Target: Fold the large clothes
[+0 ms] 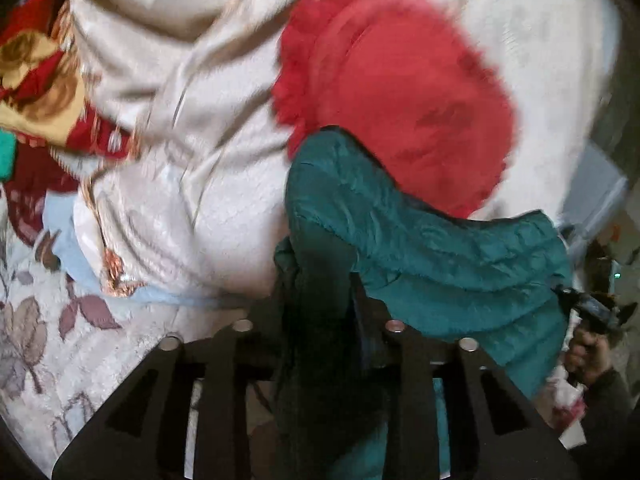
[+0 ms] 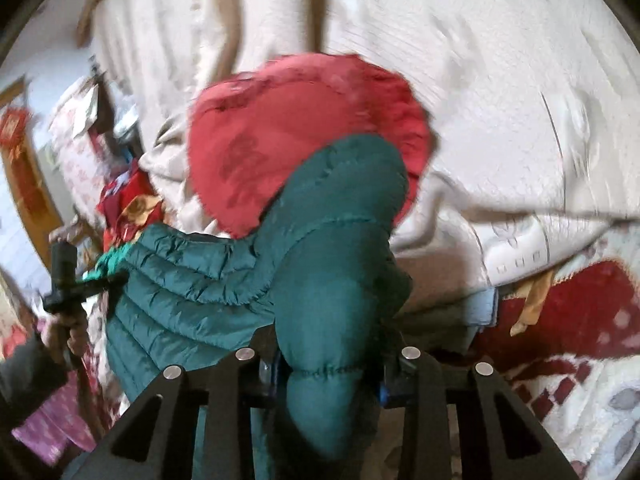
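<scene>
A patterned blanket [image 1: 36, 76] is lying far left. The left gripper [image 1: 320, 280] and right gripper [image 2: 332, 368] are each clenching a fold of the green puffer jacket [image 2: 192, 280], which is hanging between them above a cream bedspread [image 1: 208, 184] and red cushion [image 1: 400, 92].

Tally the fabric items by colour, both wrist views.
Teal: 1, jacket, held in both grippers
Red: 1, cushion
Cream: 1, quilt
Red-gold floral: 1, blanket
Light blue: 1, sheet edge
Total: 5
</scene>
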Action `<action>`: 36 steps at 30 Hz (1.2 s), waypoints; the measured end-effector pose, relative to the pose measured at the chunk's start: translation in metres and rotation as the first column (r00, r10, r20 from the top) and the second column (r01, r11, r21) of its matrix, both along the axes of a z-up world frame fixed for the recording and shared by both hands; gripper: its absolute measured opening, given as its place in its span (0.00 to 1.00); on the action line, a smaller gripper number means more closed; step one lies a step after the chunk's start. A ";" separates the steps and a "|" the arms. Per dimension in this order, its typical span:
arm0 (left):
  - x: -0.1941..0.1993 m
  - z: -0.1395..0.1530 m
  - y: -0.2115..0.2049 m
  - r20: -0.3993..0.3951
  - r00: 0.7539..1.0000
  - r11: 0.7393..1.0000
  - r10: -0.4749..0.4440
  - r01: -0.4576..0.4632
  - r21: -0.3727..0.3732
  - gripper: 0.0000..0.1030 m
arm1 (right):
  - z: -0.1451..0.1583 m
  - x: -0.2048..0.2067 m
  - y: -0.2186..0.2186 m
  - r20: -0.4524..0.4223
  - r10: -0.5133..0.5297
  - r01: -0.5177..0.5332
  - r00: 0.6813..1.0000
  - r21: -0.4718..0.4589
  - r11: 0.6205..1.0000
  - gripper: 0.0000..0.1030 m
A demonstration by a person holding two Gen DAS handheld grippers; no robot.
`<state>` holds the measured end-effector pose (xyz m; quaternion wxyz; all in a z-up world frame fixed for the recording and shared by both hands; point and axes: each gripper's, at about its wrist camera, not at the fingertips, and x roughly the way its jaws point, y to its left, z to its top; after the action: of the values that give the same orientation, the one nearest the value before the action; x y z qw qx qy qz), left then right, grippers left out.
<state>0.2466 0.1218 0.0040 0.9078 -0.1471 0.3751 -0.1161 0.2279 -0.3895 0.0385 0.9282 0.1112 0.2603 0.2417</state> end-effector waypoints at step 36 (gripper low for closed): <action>-0.048 -0.041 -0.090 -0.121 0.984 0.962 0.132 -0.097 0.257 1.00 | -0.070 -0.045 0.108 -0.179 -0.188 0.125 0.966 -0.312 0.942 1.00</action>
<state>0.1984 0.0315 -0.0372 0.8964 -0.0608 0.4390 -0.0048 0.1830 -0.2815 -0.0311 0.9186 0.0149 0.3787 0.1120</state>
